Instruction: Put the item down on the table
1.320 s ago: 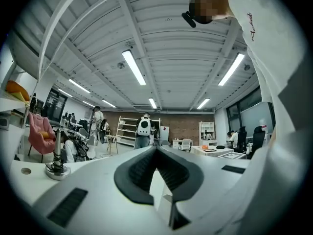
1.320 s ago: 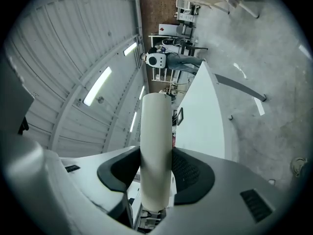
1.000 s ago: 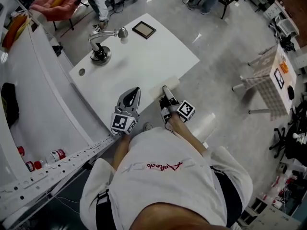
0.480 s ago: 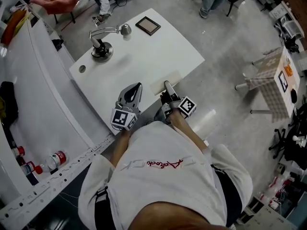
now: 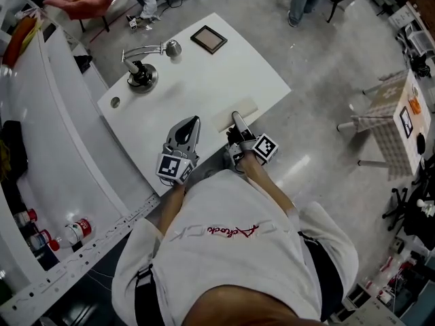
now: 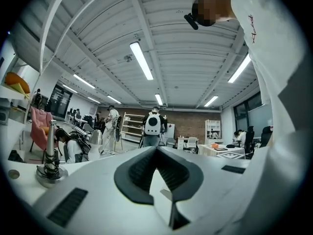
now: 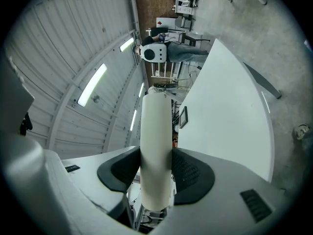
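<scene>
The item is a flat cream bar (image 5: 223,120) at the near edge of the white table (image 5: 224,66). My right gripper (image 5: 236,117) is shut on it. In the right gripper view the cream bar (image 7: 155,126) stands between the black pads (image 7: 188,170) of the right gripper (image 7: 155,155), which press on both its sides, with the table (image 7: 225,116) beyond. My left gripper (image 5: 194,120) hovers over the table's near left part, shut and empty. In the left gripper view the left gripper (image 6: 156,148) has its pads meeting at the tip.
A metal stand with a round base (image 5: 141,73) and a dark picture frame (image 5: 209,39) sit at the table's far side. A long white counter (image 5: 54,148) with bottles (image 5: 78,228) runs along the left. A checked table (image 5: 384,104) stands at the right.
The head view has shifted a little. Both grippers stay at the table's near edge, and the right one still holds the cream bar.
</scene>
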Motion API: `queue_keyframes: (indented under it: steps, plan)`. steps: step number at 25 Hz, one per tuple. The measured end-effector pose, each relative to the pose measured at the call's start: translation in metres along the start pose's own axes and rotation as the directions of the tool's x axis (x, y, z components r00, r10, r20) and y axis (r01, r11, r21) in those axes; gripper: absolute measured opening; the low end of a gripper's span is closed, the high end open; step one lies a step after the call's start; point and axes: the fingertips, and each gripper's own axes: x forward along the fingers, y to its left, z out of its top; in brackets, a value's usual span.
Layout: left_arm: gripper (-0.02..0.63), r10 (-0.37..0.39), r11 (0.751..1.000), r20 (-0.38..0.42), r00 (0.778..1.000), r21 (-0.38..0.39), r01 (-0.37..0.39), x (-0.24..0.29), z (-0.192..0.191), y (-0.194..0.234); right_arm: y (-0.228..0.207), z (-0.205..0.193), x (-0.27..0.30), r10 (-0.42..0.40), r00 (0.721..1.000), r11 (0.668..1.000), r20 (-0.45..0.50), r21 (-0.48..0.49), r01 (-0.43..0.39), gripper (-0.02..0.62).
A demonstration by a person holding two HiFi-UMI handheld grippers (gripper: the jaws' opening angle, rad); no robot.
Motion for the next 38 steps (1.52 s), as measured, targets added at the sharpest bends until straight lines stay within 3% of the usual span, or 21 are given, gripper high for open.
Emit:
queue_keyframes:
  steps: [9, 20, 26, 34, 38]
  plan:
    - [0.005, 0.013, 1.000, -0.042, 0.999, -0.023, -0.014, 0.012, -0.015, 0.000, -0.016, 0.014, -0.003, -0.029, 1.000, 1.000, 0.012, 0.010, 0.029, 0.201]
    - [0.005, 0.011, 0.995, -0.142, 0.990, -0.093, -0.025, -0.007, -0.055, -0.006, -0.068, -0.002, -0.044, -0.187, 0.982, 0.981, 0.001, 0.060, 0.187, 0.201]
    - [0.006, -0.002, 0.995, -0.184, 0.983, -0.099, -0.017, -0.012, -0.070, -0.007, -0.080, -0.005, -0.055, -0.206, 0.979, 0.977, 0.011, 0.065, 0.205, 0.201]
    - [0.005, -0.004, 0.990, -0.192, 0.981, -0.141, -0.024, -0.011, -0.083, -0.013, -0.098, -0.015, -0.072, -0.268, 0.963, 0.959, -0.020, 0.087, 0.269, 0.201]
    - [0.005, 0.000, 0.989, -0.187, 0.982, -0.149, -0.028, -0.010, -0.081, -0.014, -0.104, -0.015, -0.056, -0.260, 0.965, 0.960, -0.030, 0.095, 0.262, 0.201]
